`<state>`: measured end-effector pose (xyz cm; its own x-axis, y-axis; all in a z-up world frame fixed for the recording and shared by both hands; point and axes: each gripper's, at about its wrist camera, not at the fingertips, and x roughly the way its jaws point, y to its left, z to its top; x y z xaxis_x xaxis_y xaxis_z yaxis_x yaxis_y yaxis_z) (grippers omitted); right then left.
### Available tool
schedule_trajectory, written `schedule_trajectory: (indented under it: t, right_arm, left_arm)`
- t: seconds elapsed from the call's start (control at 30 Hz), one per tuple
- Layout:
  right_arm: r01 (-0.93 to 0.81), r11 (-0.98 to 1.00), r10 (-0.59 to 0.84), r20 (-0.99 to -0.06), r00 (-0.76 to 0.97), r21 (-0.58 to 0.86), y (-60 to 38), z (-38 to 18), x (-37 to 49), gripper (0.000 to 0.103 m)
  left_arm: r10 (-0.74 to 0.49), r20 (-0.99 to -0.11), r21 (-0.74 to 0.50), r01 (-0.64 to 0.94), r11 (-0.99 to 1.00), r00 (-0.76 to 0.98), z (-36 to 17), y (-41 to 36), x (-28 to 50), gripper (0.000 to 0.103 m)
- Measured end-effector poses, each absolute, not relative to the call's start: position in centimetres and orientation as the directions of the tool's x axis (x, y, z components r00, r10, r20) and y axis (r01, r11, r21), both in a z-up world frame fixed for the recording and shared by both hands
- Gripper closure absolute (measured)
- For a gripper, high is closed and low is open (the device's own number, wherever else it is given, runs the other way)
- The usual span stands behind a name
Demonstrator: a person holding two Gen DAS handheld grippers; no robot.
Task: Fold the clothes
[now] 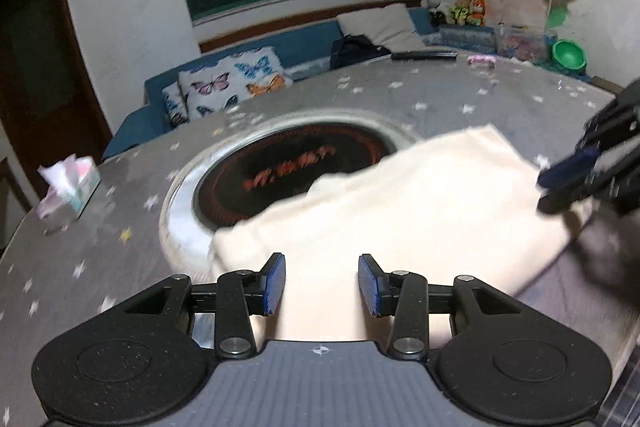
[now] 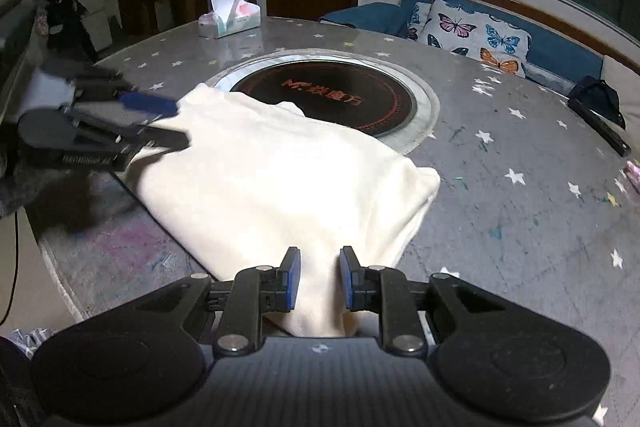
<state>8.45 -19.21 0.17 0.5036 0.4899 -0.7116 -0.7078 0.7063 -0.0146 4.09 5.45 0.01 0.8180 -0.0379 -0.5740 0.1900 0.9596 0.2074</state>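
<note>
A cream garment [image 1: 404,211] lies folded on the grey star-patterned table [image 1: 120,247], partly over the round cooktop [image 1: 288,167]. My left gripper [image 1: 322,283] is open with cloth between its blue pads, at the garment's near edge. My right gripper [image 2: 319,279] is also open, its pads astride a fold of the same garment [image 2: 280,183]. In the left wrist view the right gripper [image 1: 560,187] shows at the garment's right corner. In the right wrist view the left gripper [image 2: 160,119] shows at the garment's left corner.
A tissue box [image 1: 72,187] stands at the table's left; it also shows in the right wrist view [image 2: 230,17]. A black remote [image 1: 424,55] and a pink item [image 1: 482,59] lie at the far edge. A blue sofa with butterfly cushions [image 1: 228,83] runs behind.
</note>
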Motion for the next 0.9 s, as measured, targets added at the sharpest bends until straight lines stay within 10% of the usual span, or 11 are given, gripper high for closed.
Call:
schedule_trajectory:
  t: [0.9]
  right_arm:
    - [-0.799, 0.600, 0.560, -0.693, 0.453, -0.038, -13.9, 1.2, 7.5, 0.080]
  left_arm:
    - [0.085, -0.582, 0.110, -0.026, 0.994, 0.809, 0.3, 10.8, 2.1, 0.059]
